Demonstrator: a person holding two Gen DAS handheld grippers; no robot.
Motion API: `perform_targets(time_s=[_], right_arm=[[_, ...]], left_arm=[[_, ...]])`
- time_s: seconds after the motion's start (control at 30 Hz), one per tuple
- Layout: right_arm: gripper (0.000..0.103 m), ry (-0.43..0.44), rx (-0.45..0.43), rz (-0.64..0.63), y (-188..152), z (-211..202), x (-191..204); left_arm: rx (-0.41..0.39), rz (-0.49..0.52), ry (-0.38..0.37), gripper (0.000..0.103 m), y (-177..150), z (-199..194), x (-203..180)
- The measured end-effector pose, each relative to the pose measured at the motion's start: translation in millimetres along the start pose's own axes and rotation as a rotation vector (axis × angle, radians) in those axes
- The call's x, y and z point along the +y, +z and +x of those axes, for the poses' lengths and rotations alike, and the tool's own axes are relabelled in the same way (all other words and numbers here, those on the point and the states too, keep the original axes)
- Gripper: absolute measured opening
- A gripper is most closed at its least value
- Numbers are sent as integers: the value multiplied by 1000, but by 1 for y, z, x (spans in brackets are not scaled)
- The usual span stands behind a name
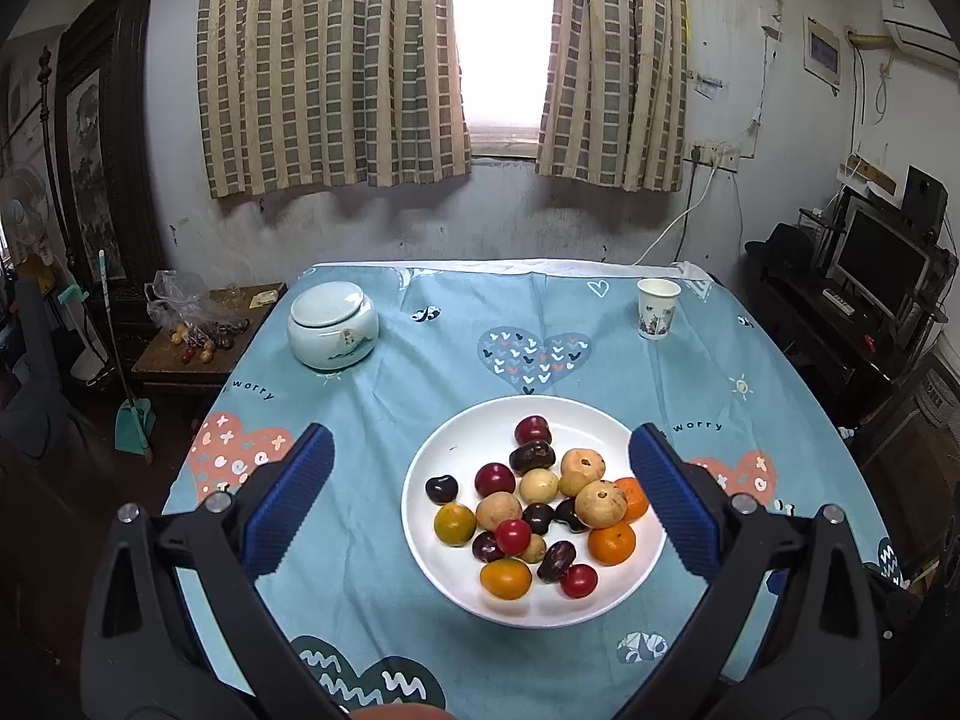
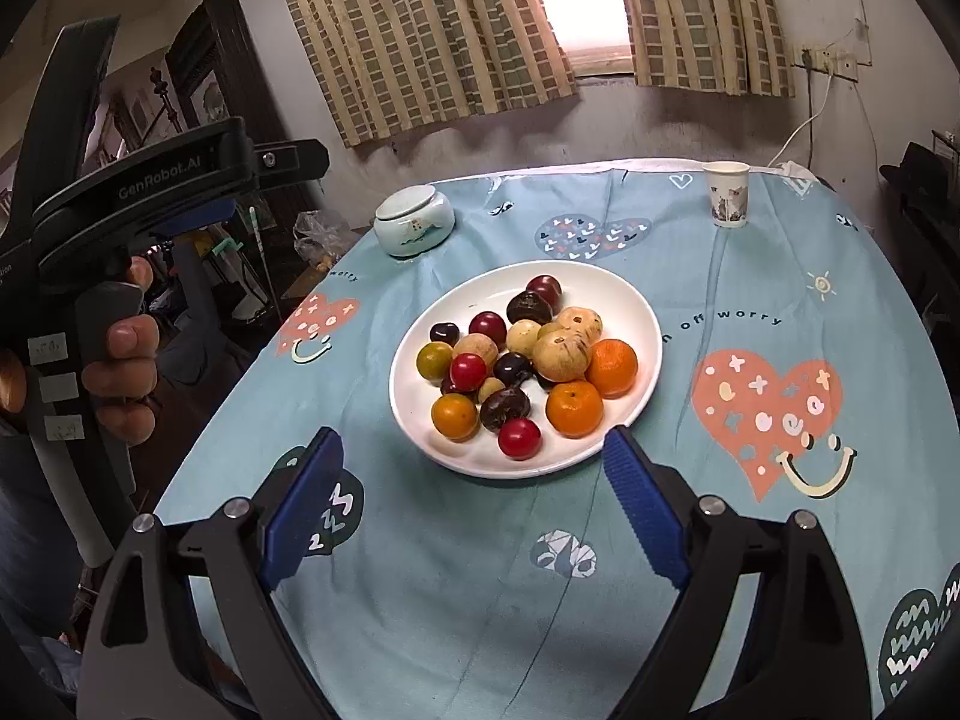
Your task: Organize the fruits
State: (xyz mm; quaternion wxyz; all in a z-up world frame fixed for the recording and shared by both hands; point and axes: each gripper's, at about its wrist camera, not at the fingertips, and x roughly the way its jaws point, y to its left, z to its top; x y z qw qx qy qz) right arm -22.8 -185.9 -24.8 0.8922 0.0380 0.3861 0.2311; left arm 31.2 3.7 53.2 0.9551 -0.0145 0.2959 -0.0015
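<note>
1. Lidded white ceramic jar (image 1: pixel 333 324) sitting at the far left of the table.
2. Paper cup (image 1: pixel 658 308) upright at the far right, well apart from the jar.
3. Blue tablecloth (image 1: pixel 420 360) with heart prints.
4. Checked curtains (image 1: pixel 330 60), parted at the window.
5. Monitor (image 1: pixel 879 261) over on the right.

My lived-in home room, checked curtains (image 1: pixel 336 60) over a bright window (image 1: pixel 504 30), scuffed plaster wall, air conditioner (image 1: pixel 918 24), monitor (image 1: pixel 882 264) on a dark stand, framed picture (image 1: pixel 96 138), fan (image 1: pixel 24 210), my table's heart-print cloth (image 1: pixel 540 312), lidded ceramic jar (image 1: pixel 333 324) near its far left corner.
</note>
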Motion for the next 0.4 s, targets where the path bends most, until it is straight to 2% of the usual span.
perform_targets(time_s=[0.4], right_arm=[[89,-15,15,18,-2,6,-10]], left_arm=[[-5,37,13,100,0,9,-7]])
